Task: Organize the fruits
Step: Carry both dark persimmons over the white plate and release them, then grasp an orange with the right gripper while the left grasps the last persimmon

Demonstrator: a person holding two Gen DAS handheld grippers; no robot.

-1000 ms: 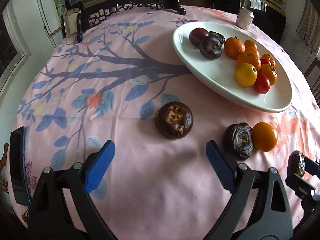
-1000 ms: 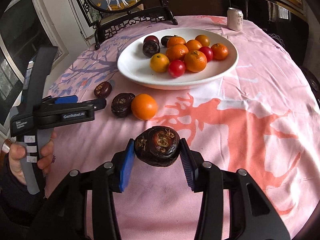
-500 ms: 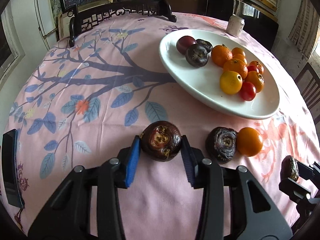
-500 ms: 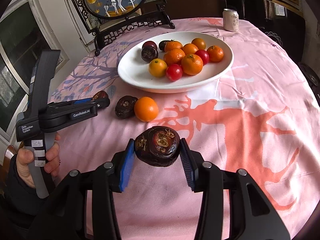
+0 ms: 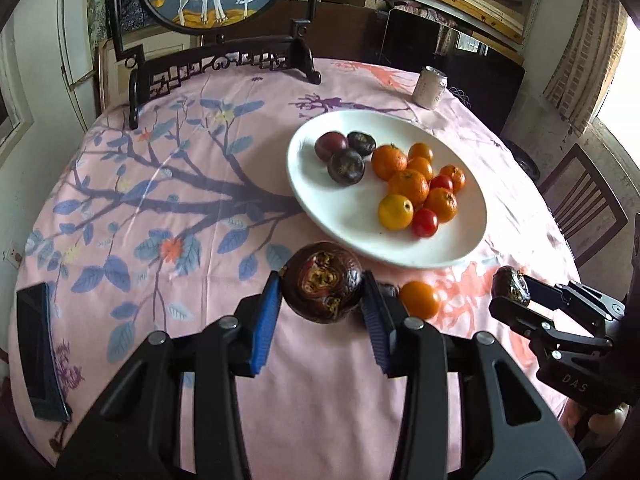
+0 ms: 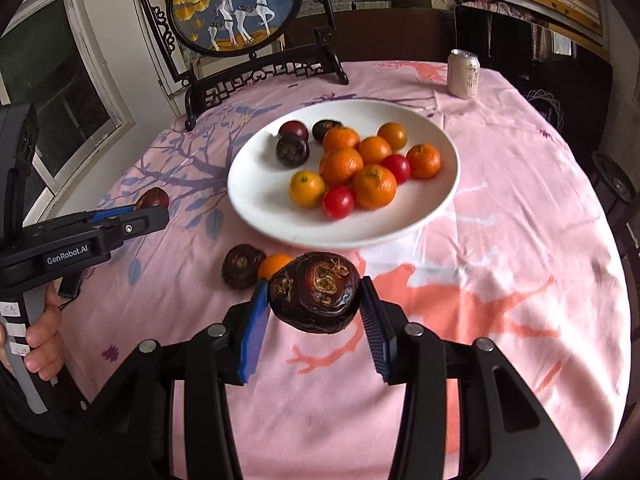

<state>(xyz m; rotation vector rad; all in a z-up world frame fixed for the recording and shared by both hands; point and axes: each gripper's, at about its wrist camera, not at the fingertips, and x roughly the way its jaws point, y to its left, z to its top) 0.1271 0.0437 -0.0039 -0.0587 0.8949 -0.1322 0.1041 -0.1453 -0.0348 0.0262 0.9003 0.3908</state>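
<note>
My left gripper (image 5: 320,308) is shut on a dark wrinkled passion fruit (image 5: 322,282) and holds it above the pink tablecloth, short of the white plate (image 5: 344,212). My right gripper (image 6: 314,306) is shut on another dark passion fruit (image 6: 314,294), also in the air. The plate (image 6: 264,200) holds oranges (image 6: 340,166), red tomatoes (image 6: 338,202) and three dark fruits (image 6: 293,150). On the cloth by the plate's near rim lie a dark passion fruit (image 6: 242,266) and an orange (image 6: 274,265); the orange also shows in the left wrist view (image 5: 419,299).
A drink can (image 6: 463,74) stands at the table's far side. A carved black stand with a round deer picture (image 6: 236,4) stands at the back left. A dark phone (image 5: 38,348) lies at the table's left edge. A chair (image 5: 580,204) is at the right.
My left gripper closed on the passion fruit on the cloth and lifted it. My right gripper rose a little with its fruit.
</note>
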